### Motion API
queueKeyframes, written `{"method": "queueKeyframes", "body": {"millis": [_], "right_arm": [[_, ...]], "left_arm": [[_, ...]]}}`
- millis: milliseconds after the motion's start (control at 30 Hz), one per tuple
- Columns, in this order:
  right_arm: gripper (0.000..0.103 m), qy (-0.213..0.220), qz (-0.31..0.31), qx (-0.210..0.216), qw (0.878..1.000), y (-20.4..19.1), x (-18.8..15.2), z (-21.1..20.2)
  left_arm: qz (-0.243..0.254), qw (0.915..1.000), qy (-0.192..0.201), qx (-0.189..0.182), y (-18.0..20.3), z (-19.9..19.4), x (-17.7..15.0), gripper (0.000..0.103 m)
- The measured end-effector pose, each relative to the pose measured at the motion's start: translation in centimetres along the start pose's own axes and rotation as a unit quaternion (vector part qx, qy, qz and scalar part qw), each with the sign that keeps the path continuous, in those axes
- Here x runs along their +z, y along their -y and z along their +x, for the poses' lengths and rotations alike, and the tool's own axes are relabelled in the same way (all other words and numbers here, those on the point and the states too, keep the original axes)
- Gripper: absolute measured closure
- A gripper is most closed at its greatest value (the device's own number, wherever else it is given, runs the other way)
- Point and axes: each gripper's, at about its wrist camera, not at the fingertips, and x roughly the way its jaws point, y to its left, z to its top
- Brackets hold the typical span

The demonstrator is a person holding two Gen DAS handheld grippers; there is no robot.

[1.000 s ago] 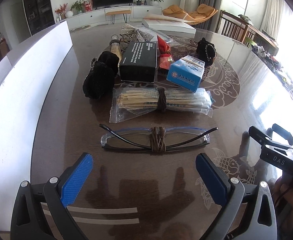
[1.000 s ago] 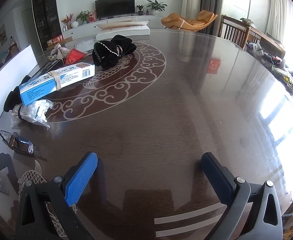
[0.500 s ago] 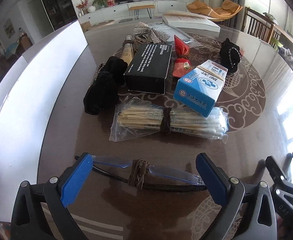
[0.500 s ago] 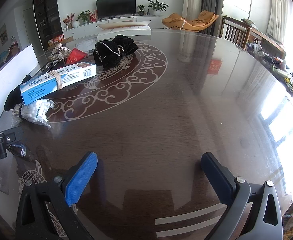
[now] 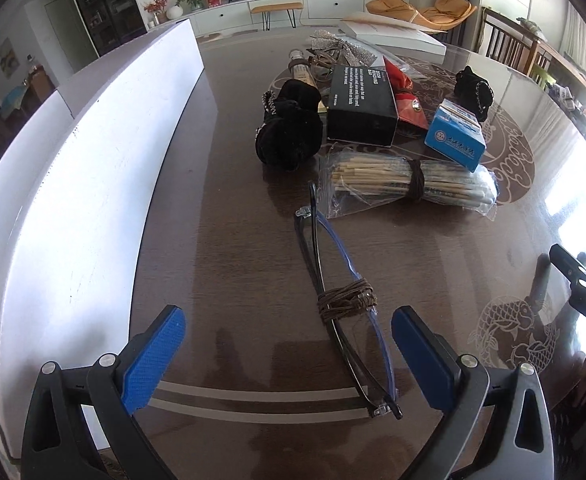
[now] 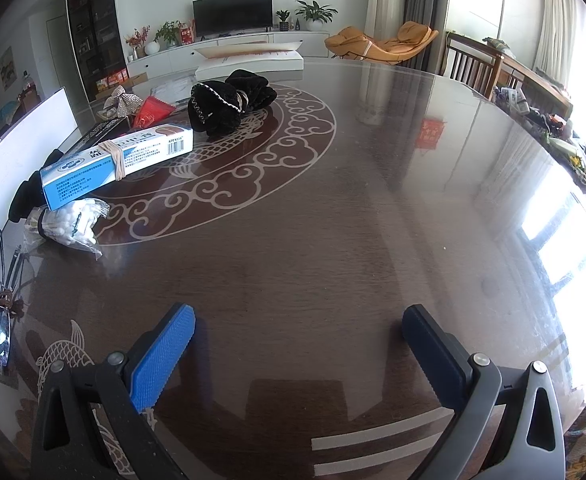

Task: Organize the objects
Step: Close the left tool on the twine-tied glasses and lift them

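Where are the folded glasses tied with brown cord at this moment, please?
In the left wrist view the glasses lie on the table between the open jaws of the left gripper, nearer its right one, just short of the bagged sticks.

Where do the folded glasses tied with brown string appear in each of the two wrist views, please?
Left wrist view: the glasses lie lower centre, running lengthwise between the open jaws.
Right wrist view: they sit at the far left edge, partly cut off.
Shared landmark: the blue and white box.
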Motion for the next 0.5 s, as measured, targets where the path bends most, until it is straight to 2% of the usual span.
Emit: {"method": "queueKeyframes", "body": {"millis": [233, 400, 500], "right_arm": [[0.0, 0.002, 0.0, 0.0, 1.0, 0.0, -0.1, 0.0], [0.0, 0.002, -0.001, 0.001, 1.0, 0.0, -0.2, -0.1], [0.0, 0.002, -0.001, 0.001, 1.0, 0.0, -0.2, -0.1]], "left_arm": [[0.018, 0.9997, -0.014, -0.006, 2.0, 1.6, -0.2, 0.0], [-0.011, 0.999, -0.012, -0.041, 1.2, 2.2, -0.2, 0.0], [-0.019, 0.9991, 0.005, -0.038, 0.4, 2.1, -0.5, 0.0]]}}
